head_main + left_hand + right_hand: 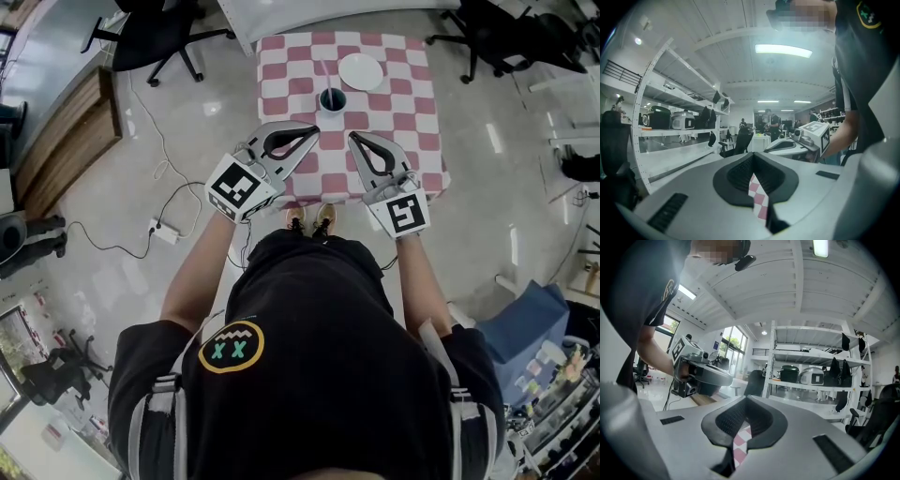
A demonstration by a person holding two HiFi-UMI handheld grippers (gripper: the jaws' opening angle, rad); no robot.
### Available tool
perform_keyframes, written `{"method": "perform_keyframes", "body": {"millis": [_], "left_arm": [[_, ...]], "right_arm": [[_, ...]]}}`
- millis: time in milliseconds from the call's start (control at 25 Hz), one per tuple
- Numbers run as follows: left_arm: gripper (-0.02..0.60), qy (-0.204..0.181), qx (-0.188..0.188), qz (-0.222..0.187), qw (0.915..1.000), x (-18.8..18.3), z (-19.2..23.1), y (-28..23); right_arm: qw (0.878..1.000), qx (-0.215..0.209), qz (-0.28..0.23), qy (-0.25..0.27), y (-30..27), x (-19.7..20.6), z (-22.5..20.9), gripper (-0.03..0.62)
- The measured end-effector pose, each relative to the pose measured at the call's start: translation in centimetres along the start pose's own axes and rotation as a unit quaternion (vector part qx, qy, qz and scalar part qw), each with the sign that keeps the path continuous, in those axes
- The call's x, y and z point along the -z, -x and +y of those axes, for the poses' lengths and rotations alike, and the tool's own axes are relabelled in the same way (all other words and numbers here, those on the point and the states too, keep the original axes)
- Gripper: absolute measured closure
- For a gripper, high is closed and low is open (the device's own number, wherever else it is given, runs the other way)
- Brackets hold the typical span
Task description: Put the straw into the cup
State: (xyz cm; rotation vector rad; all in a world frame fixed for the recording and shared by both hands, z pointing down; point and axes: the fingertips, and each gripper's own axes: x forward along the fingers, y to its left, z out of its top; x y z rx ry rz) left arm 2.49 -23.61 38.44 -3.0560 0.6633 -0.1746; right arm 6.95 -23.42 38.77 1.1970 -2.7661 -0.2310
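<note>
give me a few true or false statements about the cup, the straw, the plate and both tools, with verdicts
1. The straw stands in the cup. True.
2. The left tool grips the straw. False: its jaws are together on nothing, short of the cup.
3. A white plate lies on the checked cloth, beyond the cup and to its right. True.
4. The right tool is wide open over the plate. False: its jaws are together, and it hangs over the near part of the cloth.

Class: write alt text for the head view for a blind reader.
Seen from above, a person holds the left gripper and right gripper, jaws shut, over the near edge of a checked table. Beyond: a cup holding a straw, then a white plate.
</note>
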Motion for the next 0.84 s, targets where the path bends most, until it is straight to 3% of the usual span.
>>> {"method": "perform_keyframes", "body": {"millis": [840], "left_arm": [[0.567,-0.011,-0.015,0.001,0.9998,-0.8,-0.8,0.6]], "right_arm": [[1.000,-0.001,-0.015,-0.005,1.1,-1.1,0.4,0.574]]}}
